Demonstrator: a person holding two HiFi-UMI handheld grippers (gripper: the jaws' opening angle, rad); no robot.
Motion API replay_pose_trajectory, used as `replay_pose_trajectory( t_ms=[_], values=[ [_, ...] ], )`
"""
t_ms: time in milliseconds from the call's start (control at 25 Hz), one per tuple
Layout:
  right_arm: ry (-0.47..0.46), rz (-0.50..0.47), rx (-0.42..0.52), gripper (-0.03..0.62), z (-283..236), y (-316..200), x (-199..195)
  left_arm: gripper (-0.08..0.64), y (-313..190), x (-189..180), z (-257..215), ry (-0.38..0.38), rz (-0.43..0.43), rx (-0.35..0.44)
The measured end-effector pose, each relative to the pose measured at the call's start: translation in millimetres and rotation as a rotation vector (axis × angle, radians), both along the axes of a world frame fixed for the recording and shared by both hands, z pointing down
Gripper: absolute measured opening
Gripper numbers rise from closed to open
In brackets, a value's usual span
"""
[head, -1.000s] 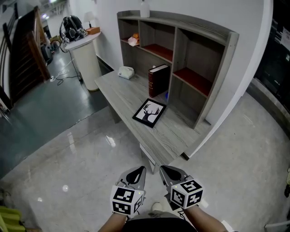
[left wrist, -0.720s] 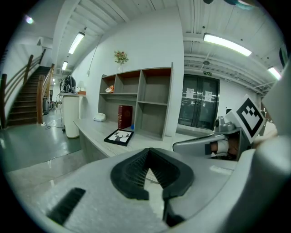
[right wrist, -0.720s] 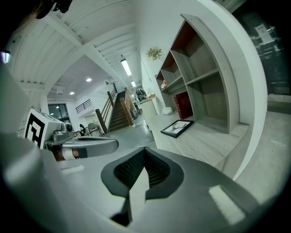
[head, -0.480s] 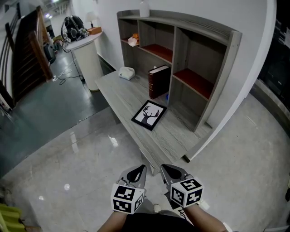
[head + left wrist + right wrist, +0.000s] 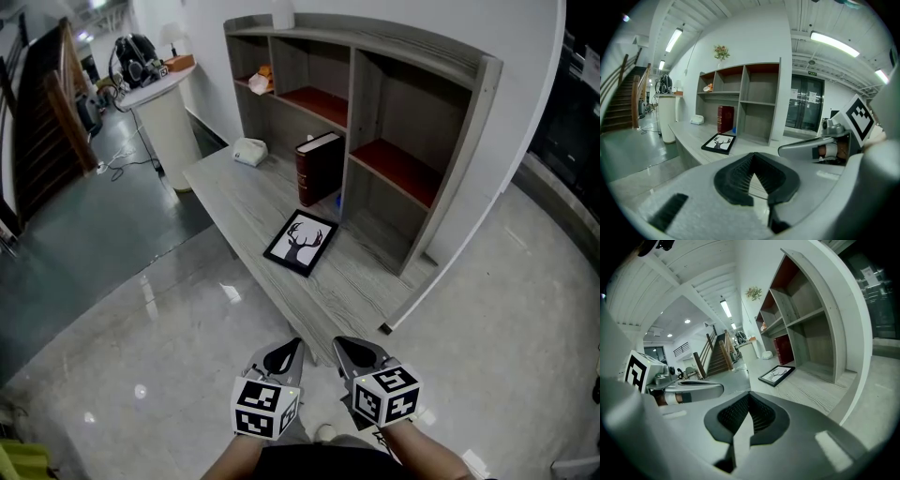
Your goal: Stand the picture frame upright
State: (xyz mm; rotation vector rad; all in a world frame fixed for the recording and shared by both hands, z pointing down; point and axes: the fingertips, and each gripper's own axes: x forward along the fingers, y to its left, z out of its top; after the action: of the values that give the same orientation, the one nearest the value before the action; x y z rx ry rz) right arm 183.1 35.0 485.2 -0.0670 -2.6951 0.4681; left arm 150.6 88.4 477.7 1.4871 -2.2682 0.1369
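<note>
A black picture frame point(image 5: 300, 243) with a deer-head silhouette lies flat on the grey wooden desk point(image 5: 244, 192), in front of the shelf unit. The same picture frame point(image 5: 719, 142) shows in the left gripper view, and the picture frame point(image 5: 777, 374) shows again in the right gripper view. My left gripper point(image 5: 284, 356) and right gripper point(image 5: 354, 354) hang side by side low in the head view, short of the desk's near end. Both are shut with nothing between the jaws.
A grey shelf unit point(image 5: 394, 103) with red shelf boards stands on the desk's back. A dark red book point(image 5: 316, 167) stands upright beside the frame. A small white device point(image 5: 249, 151) lies farther along. A white round pedestal point(image 5: 167, 117) stands beyond, by stairs.
The desk and frame have shifted left and slightly nearer in the head view as I step forward. Both grippers keep their places low in the view, still shut.
</note>
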Motion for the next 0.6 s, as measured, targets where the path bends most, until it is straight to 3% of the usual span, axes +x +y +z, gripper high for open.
replay_pose_trajectory(
  t_ms=[600],
  values=[
    [0.039,0.072,-0.005,0.0,8,-18,-76,-0.005,-17,-81,6,0.021,0.066,-0.026]
  ],
)
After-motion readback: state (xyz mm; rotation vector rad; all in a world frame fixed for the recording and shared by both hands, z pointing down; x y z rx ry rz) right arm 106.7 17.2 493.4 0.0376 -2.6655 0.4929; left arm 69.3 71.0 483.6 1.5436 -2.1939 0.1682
